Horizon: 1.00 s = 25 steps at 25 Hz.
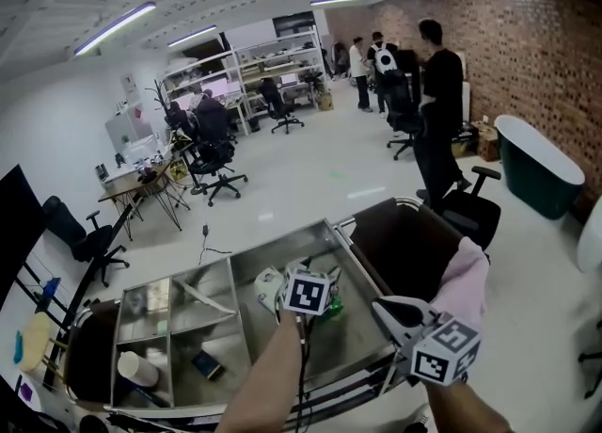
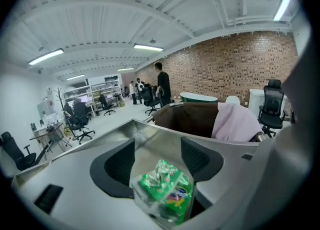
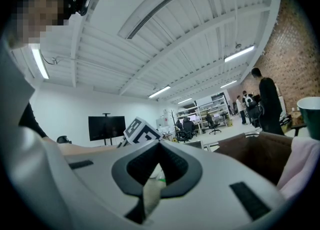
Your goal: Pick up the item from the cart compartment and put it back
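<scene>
Left gripper (image 2: 158, 145), released, straddles a green packet in clear wrap (image 2: 165, 194) in the steel cart compartment (image 1: 362, 332); right gripper (image 3: 159, 144) clenched.

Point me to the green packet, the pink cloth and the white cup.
green packet (image 2: 167, 194), left gripper view, on the green printed face at its middle.
pink cloth (image 2: 235, 124), left gripper view, on the middle of the draped fold.
white cup (image 1: 139, 369), head view, on its white side.
</scene>
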Each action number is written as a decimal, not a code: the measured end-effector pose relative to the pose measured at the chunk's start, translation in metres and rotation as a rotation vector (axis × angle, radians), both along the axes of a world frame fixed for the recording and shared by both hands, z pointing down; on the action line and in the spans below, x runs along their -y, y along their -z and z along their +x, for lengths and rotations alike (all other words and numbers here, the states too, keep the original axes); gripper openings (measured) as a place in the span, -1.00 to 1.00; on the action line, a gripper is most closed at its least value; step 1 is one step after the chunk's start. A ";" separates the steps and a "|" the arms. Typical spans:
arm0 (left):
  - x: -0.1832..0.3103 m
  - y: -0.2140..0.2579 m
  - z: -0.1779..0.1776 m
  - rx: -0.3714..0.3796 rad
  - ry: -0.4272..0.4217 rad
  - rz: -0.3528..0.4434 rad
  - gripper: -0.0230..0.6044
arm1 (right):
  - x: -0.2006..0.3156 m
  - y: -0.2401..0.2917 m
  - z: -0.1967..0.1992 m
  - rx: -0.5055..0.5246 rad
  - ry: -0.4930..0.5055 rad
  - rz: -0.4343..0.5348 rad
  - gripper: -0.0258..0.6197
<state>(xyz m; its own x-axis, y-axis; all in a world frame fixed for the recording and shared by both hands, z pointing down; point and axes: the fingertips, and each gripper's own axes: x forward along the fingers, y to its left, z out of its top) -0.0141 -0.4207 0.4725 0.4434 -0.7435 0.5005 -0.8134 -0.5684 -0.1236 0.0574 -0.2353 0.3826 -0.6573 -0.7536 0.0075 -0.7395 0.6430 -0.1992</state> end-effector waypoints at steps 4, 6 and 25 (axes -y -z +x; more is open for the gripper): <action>-0.001 0.005 -0.006 -0.002 0.018 0.025 -0.02 | -0.001 0.000 -0.003 0.002 0.004 0.001 -0.87; -0.001 0.006 -0.010 -0.011 0.032 0.032 -0.02 | -0.001 0.000 -0.004 0.004 0.005 0.001 -0.87; -0.057 0.057 -0.055 -0.205 0.133 0.178 -0.93 | -0.006 0.002 -0.023 0.012 0.033 0.007 -0.87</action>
<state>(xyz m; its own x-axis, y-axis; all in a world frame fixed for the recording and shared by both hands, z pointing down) -0.0687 -0.3636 0.4155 0.4143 -0.8700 0.2673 -0.8977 -0.4391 -0.0376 0.0347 -0.2294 0.3807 -0.6817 -0.7316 -0.0057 -0.7156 0.6683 -0.2032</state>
